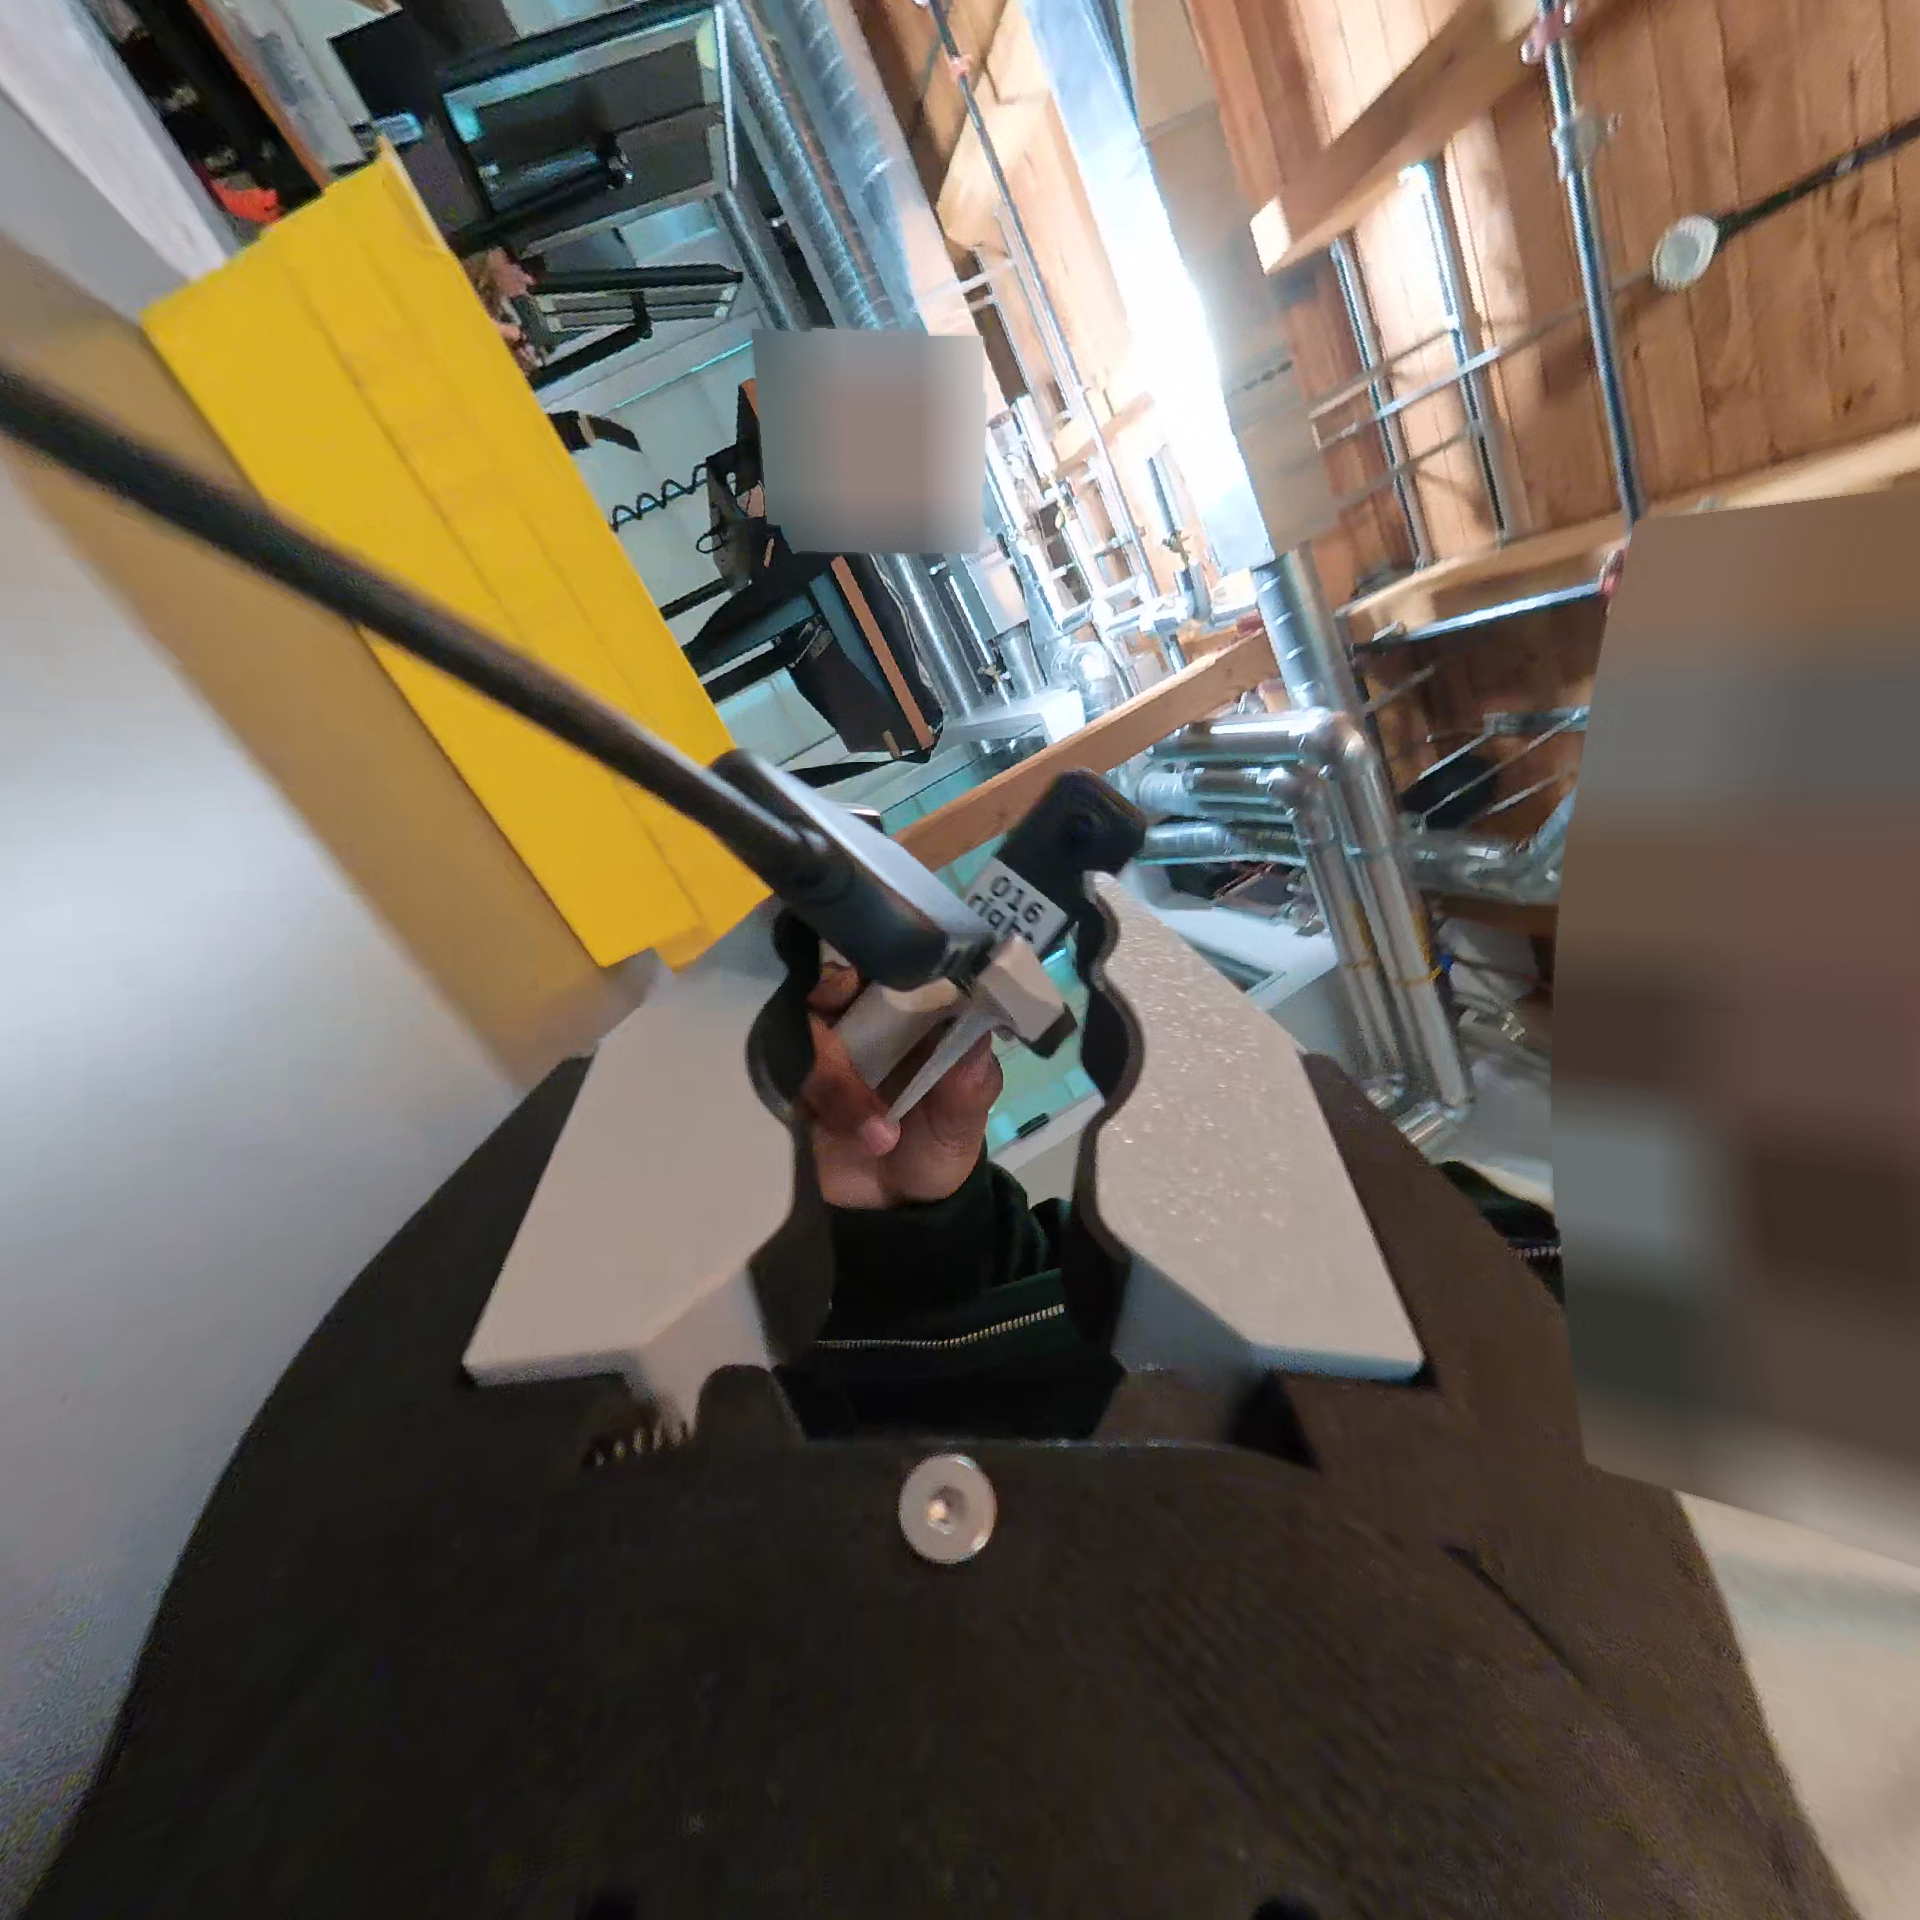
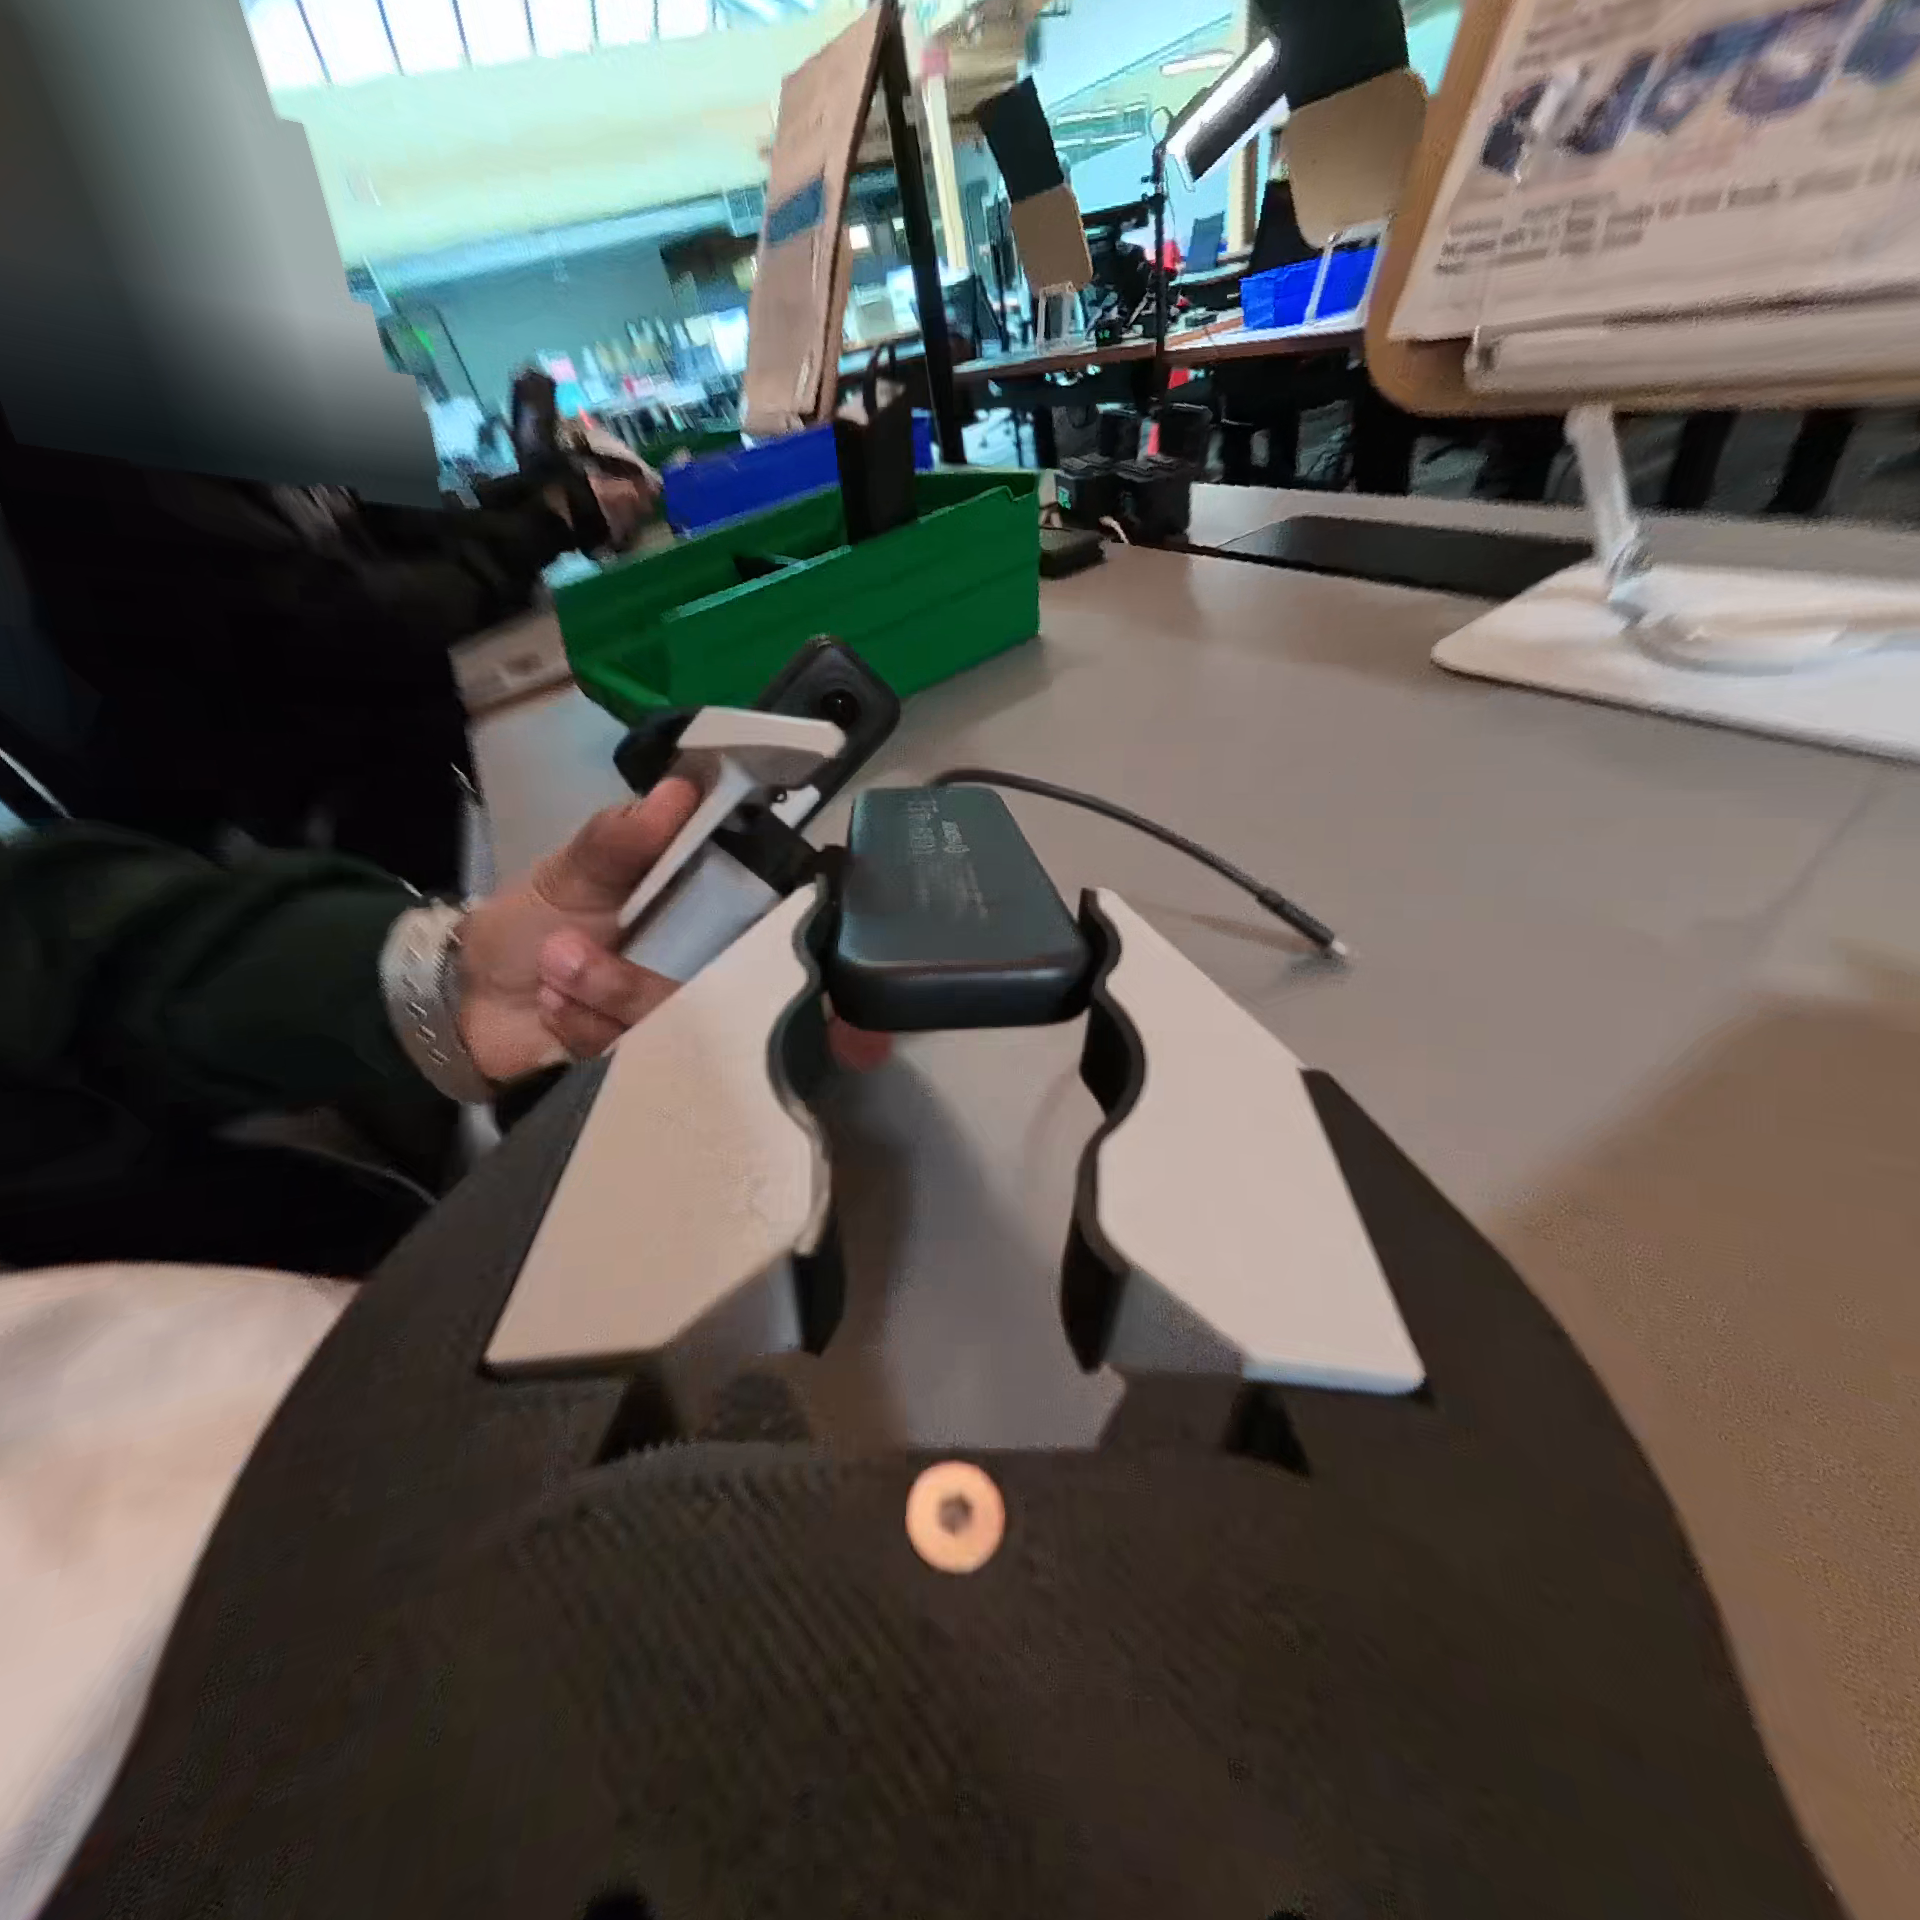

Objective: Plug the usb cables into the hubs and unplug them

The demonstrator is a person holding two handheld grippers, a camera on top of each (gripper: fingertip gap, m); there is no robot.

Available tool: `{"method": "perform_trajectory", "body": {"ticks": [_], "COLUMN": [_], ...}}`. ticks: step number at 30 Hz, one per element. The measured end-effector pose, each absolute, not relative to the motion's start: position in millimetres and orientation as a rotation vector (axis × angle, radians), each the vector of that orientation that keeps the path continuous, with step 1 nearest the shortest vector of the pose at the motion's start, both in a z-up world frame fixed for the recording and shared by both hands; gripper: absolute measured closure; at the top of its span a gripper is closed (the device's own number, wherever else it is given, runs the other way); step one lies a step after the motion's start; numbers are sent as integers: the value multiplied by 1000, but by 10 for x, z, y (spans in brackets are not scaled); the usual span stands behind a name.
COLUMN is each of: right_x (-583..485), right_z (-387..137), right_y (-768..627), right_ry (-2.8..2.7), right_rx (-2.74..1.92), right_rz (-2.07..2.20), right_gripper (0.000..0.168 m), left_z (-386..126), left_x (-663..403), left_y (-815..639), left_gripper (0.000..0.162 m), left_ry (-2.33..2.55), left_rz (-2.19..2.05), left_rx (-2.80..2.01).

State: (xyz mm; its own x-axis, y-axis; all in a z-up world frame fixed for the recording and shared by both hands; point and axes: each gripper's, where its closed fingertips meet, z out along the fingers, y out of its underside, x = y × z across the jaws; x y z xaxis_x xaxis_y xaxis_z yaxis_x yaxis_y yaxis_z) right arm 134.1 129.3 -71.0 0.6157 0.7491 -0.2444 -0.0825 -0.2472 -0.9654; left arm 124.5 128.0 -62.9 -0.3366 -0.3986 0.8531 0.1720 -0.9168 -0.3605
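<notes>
One right hand-held gripper (image 2: 956, 961) pinches a dark hub (image 2: 951, 909) above the grey table (image 2: 1455, 831); left's grip unclear.

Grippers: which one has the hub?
The right gripper: its jaws clamp the sides of the dark hub. The left gripper instead pinches the black cable plug, not a hub.

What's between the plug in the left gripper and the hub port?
Nothing visible. The plug, held by the left gripper, sits right at the left end of the hub, which the right gripper clamps. Whether it is seated, I cannot tell.
</notes>
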Motion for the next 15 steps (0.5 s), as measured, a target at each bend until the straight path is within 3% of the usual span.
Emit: {"method": "perform_trajectory", "body": {"ticks": [2,4,12,15], "right_x": [1395,1426,1404,1357], "right_z": [-700,-681,-555,-491], "right_y": [1320,1328,1259,1199], "right_ry": [-446,-358,-201,-227], "right_rx": [-1656,-1648,-1550,-1511], "right_rz": [1008,1126,1467,1517], "right_gripper": [122,122,122,123], "left_z": [-568,-544,-671,-652], "left_x": [1263,1282,1294,1252], "left_y": [1223,1176,1263,1352], "left_gripper": [99,95,132,121], "left_ry": [383,492,794,724], "left_rz": [-2254,-2146,-1403,-1386], "left_rx": [-1527,-1508,-1443,-1455]}}
